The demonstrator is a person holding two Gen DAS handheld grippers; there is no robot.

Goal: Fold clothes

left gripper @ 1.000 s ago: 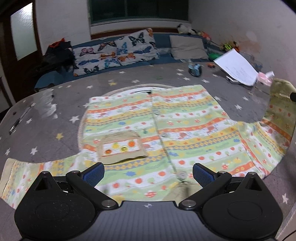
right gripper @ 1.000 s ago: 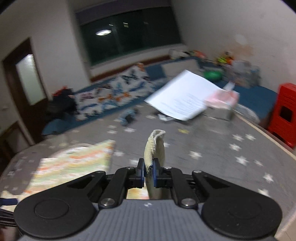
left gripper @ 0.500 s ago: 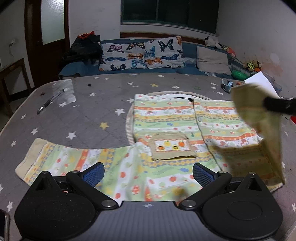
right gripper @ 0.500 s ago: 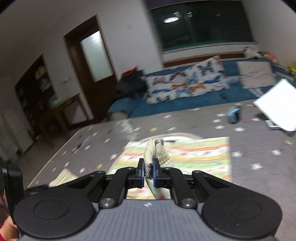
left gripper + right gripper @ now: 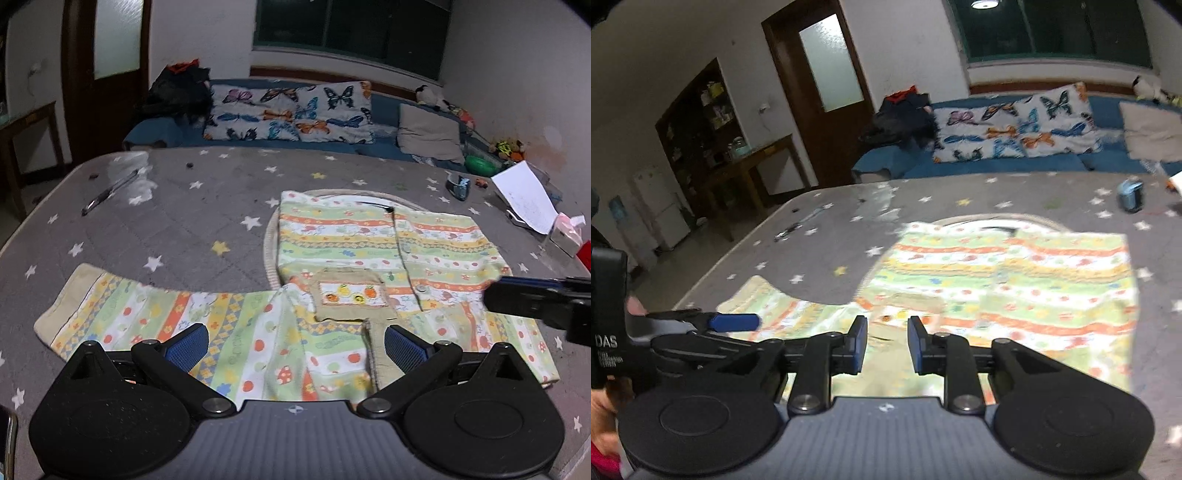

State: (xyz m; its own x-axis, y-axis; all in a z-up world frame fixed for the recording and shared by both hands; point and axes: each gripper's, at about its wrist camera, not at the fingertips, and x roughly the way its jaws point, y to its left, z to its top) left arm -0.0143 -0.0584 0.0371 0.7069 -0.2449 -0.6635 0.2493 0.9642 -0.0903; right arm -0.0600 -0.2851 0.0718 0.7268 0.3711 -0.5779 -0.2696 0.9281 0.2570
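Note:
A striped, fruit-print shirt lies flat on the grey star-patterned tablecloth, its pocket facing up. One sleeve stretches out to the left. The other sleeve lies folded across the shirt's near right part. My left gripper hovers open over the near hem with nothing between its blue pads. My right gripper is just above the shirt; its jaws are opening and nothing is between the pads. It enters the left wrist view as the right gripper at the right edge.
A pen lies at the far left of the table. A white sheet, a pink tissue box and a small blue object sit at the far right. A sofa with butterfly cushions stands behind.
My right gripper swung left across the shirt carrying the sleeve, laid it on the body and let it go as the jaws parted. My left gripper shifted sideways and stayed open.

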